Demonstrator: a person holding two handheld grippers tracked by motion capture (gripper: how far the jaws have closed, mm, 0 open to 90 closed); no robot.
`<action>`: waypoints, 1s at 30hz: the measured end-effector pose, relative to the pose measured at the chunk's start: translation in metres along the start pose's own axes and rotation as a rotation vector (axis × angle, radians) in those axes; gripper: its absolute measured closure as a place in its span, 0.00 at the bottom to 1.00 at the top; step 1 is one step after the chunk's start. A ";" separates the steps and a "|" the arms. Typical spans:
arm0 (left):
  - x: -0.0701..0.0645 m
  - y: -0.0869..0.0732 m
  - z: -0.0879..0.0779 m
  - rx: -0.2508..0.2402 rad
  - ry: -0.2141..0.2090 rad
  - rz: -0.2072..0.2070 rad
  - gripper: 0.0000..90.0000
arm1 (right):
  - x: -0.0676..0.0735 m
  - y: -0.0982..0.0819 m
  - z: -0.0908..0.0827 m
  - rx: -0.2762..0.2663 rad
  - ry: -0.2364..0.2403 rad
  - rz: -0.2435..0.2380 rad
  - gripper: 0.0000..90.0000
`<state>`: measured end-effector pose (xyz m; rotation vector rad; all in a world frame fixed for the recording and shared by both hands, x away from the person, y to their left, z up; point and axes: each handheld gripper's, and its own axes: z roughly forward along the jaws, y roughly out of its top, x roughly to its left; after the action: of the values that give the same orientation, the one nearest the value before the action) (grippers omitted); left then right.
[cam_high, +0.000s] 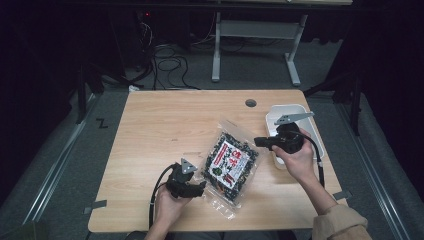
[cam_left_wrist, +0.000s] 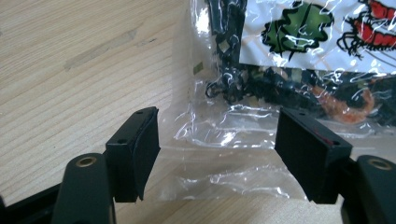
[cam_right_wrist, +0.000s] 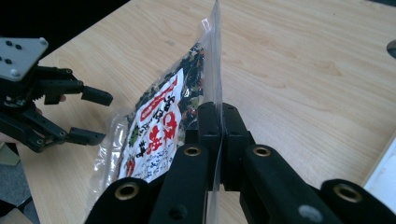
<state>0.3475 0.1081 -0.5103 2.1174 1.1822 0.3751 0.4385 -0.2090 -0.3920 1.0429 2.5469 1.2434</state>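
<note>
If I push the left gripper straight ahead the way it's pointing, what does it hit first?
Most likely the snack bag: the left gripper stands open with the bag's clear bottom edge already lying between its jaws, so its dark contents come next.

We look down from high at the whole desk (cam_high: 165, 130), while both tool views sit low and close, sharing the seaweed bag (cam_high: 231, 162) between them.

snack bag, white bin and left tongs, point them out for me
snack bag (cam_high: 231, 162), high view, on its printed label.
white bin (cam_high: 280, 112), high view, on its far rim.
left tongs (cam_right_wrist: 95, 116), right gripper view, midway between the two open tips.
</note>
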 end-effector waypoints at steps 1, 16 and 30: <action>0.000 0.000 0.000 -0.001 0.001 -0.001 0.35 | 0.000 0.002 -0.001 -0.005 -0.001 -0.008 1.00; 0.002 0.000 0.001 0.001 0.006 -0.010 0.35 | -0.001 0.014 -0.022 -0.023 -0.018 -0.025 1.00; 0.001 -0.001 0.001 0.003 0.012 -0.002 0.35 | 0.003 0.034 -0.043 -0.050 -0.053 -0.057 1.00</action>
<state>0.3480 0.1088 -0.5114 2.1195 1.1922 0.3864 0.4377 -0.2206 -0.3378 0.9728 2.4743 1.2410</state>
